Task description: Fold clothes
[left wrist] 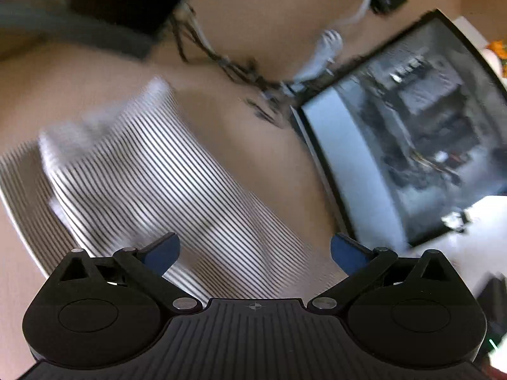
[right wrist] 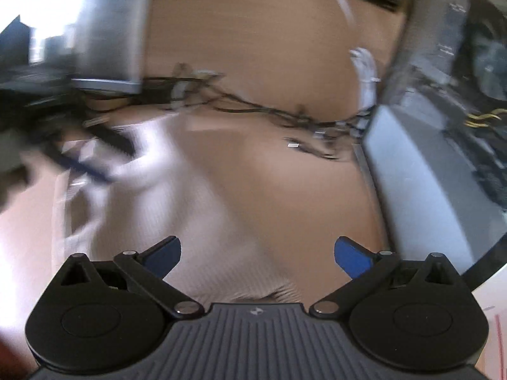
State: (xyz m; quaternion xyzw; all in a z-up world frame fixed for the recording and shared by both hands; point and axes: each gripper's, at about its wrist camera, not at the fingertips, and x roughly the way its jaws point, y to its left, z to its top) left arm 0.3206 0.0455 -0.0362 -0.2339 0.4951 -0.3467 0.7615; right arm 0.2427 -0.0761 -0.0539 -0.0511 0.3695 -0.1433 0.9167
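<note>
Garment: a striped shirt lies on the tan surface, partly folded, with one layer doubled over another toward its far left end; in the right wrist view it shows only as a pale blurred cloth under the camera.
Left tongs: spread wide and released, holding nothing, poised over the near edge of the shirt.
Right tongs: also spread and empty, above the cloth; whether a tip touches it cannot be told through the blur.
Neighbours: a tangle of dark cables runs across the surface beyond the shirt, a white cable joins it, and a glass-sided computer case stands to the right, near the shirt's right edge.
Stage, as a judgement: a fold seems partly made, with neither tongs gripping yet.
Risk: both views are smeared, suggesting quick motion; a hasty pinch could catch only the top layer and pull the fold askew.
Risk: a wide sweep to the right could knock the case, or drag cloth into the cables.
</note>
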